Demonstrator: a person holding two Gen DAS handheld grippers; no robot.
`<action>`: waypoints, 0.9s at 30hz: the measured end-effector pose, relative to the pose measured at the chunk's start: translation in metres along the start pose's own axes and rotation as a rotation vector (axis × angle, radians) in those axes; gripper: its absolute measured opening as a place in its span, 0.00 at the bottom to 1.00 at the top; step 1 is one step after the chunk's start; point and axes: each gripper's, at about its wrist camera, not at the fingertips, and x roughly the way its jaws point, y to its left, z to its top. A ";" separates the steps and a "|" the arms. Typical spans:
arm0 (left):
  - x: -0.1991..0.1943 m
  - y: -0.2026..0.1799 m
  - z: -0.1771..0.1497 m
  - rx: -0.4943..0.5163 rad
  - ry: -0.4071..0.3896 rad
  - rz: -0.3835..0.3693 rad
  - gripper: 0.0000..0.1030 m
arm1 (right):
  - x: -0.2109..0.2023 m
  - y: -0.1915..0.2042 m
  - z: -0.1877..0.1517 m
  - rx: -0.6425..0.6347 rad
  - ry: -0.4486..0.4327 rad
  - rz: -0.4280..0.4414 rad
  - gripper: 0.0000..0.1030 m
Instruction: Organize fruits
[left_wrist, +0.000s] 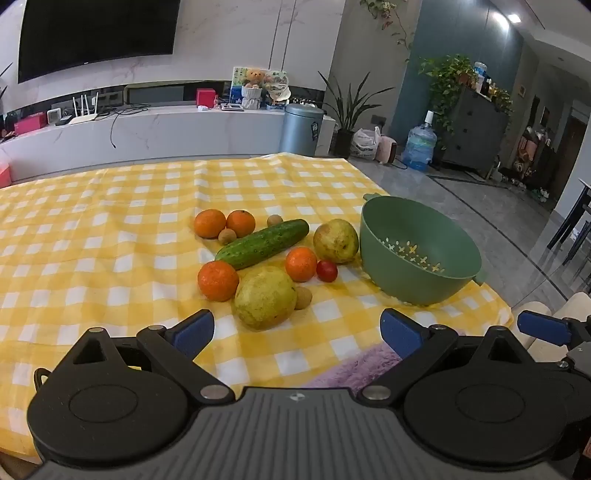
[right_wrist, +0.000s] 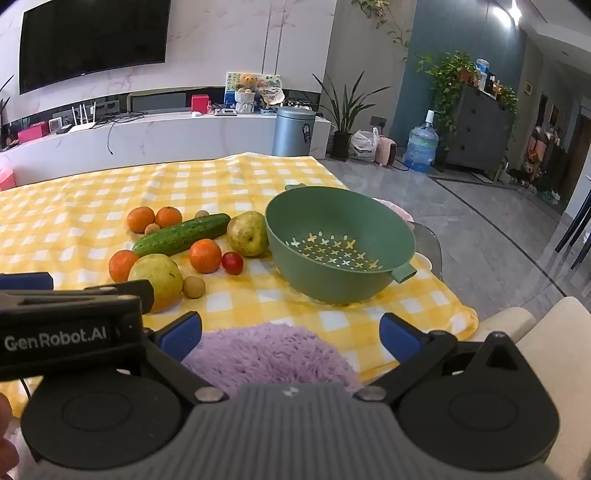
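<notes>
left tool (left_wrist: 297, 330) released, empty | right tool (right_wrist: 290, 332) released, empty | step: straddle large yellow-green pear (left_wrist: 265, 297) at 12 o'clock, clench gently | goal: green perforated plastic colander (left_wrist: 419, 251) at 2 o'clock

"GenRobot.AI" in white, on left tool (right_wrist: 55, 338) body

Count: 4 round orange tangerines (left_wrist: 209, 223), 2 yellow-green pears (left_wrist: 265, 297), 3 small tan longans (left_wrist: 226, 235), 1 green cucumber (left_wrist: 262, 243), 1 red cherry tomato (left_wrist: 327, 270), 1 green plastic colander (left_wrist: 419, 251).
</notes>
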 end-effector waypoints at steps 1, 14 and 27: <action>0.000 -0.001 0.000 -0.001 0.004 0.002 1.00 | 0.000 0.000 0.000 -0.001 0.001 -0.002 0.96; 0.002 -0.002 0.002 -0.005 0.003 0.005 1.00 | 0.001 -0.001 0.000 0.006 -0.001 0.011 0.96; 0.003 0.000 0.002 -0.005 0.004 0.004 1.00 | 0.000 0.000 -0.001 0.008 -0.003 0.013 0.96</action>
